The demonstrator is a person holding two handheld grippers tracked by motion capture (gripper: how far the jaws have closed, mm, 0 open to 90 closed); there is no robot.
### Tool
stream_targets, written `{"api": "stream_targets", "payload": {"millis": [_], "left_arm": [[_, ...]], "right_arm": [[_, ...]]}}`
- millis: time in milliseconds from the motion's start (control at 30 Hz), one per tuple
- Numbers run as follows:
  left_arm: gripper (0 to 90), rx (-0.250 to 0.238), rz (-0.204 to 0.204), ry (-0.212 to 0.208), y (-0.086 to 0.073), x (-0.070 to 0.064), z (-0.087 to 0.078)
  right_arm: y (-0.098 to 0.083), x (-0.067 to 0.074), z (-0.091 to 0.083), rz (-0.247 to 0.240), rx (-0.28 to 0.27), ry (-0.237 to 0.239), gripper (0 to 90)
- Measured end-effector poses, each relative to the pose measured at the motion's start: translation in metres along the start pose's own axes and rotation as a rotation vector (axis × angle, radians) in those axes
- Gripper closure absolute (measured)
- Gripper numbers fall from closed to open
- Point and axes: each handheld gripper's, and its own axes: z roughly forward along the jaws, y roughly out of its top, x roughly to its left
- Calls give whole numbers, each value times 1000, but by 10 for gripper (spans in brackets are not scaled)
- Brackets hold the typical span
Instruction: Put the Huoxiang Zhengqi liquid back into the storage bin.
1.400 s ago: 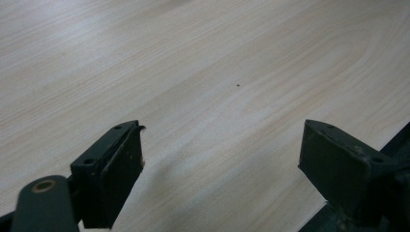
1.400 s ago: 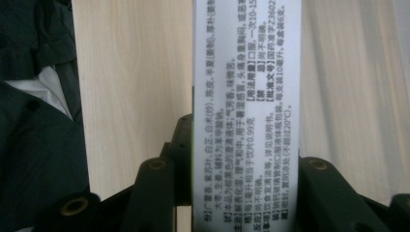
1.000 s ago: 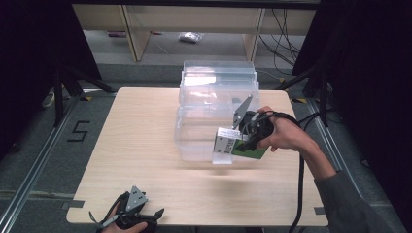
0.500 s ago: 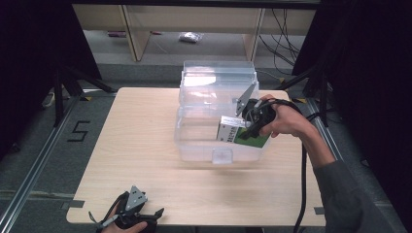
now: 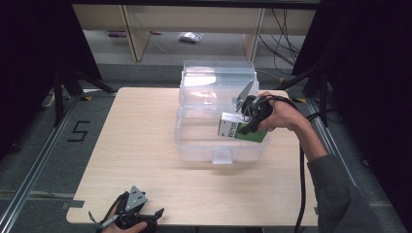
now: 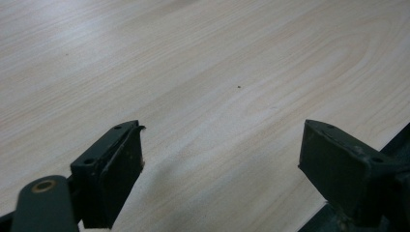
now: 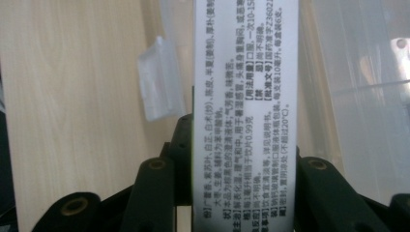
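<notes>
Since the earlier frame, the right gripper (image 5: 239, 127) has carried the rectangular green-and-white medicine carton (image 5: 241, 131) from the front edge of the clear plastic storage box (image 5: 199, 141) to a position above its open interior. Its black jaws are clamped on the carton's white printed panel (image 7: 244, 96). The left gripper (image 6: 222, 169) rests at the near edge of the pale wood-grain table (image 5: 136, 141), jaws spread wide with nothing between them.

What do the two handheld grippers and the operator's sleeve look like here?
Both are black two-jaw tools. The left gripper carries a grey three-cornered plate on top; in its own view the flat black jaw blocks show screw holes. The right gripper has a similar grey plate and a black cable trailing along the forearm. The person's sleeve is dark grey.
</notes>
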Motion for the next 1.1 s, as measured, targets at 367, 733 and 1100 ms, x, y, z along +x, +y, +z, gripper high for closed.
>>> {"api": "stream_targets", "payload": {"millis": [367, 733, 1100], "left_arm": [[150, -26, -20, -7, 0, -3, 2], [150, -12, -5, -1, 0, -1, 2], [150, -16, -9, 2, 0, -1, 3]], "right_arm": [[-13, -20, 20, 3, 29, -12, 648], [-20, -29, 42, -13, 43, 6, 648], [-24, -31, 55, -13, 46, 13, 647]]}}
